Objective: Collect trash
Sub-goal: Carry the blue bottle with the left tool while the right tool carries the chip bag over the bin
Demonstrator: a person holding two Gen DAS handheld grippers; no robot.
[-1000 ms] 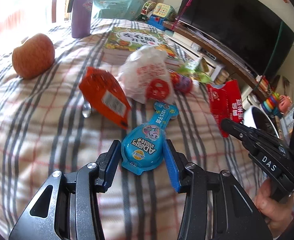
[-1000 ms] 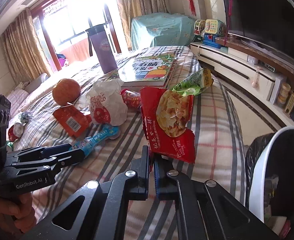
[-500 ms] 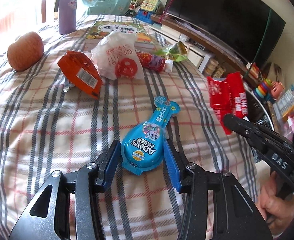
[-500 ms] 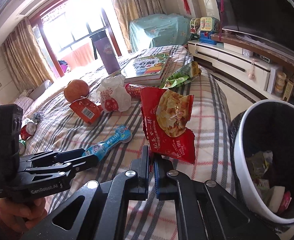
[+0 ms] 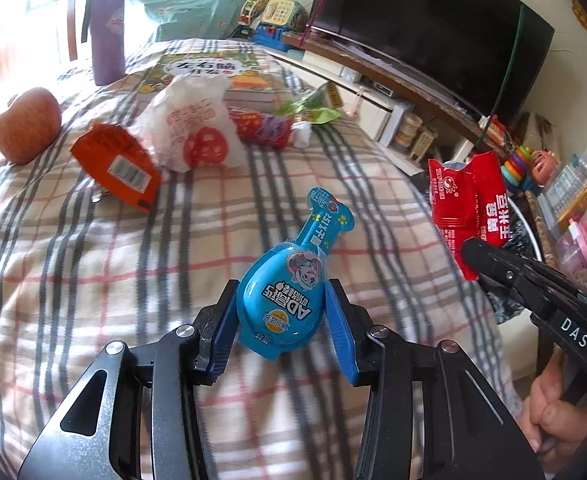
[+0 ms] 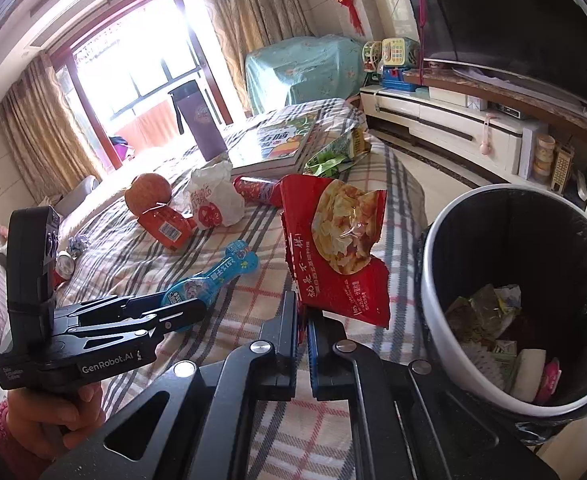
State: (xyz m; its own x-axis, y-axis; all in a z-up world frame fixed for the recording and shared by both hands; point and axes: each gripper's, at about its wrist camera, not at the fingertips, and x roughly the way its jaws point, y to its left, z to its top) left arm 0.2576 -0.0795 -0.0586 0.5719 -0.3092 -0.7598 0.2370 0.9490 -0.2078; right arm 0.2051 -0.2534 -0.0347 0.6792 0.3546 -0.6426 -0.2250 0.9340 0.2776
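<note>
The left gripper (image 5: 281, 320) is gripping the blue wrapper (image 5: 281, 300); the right gripper (image 6: 302, 312) is pinching the red bag (image 6: 337, 240), hiding its corner.

Torn red chip bag (image 6: 339, 248) hangs upright beside the bin (image 6: 429, 280); blue candy wrapper (image 5: 283, 300) lifted off the bed.

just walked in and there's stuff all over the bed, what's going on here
A person with a gripper in each hand is clearing snack trash off the plaid bed. The right gripper is shut on a red chip bag, held up beside the bin, which already has wrappers in it. The left gripper is shut on a blue candy wrapper. On the bed lie an orange wrapper, a white plastic bag, a green wrapper, an apple and a book.
</note>
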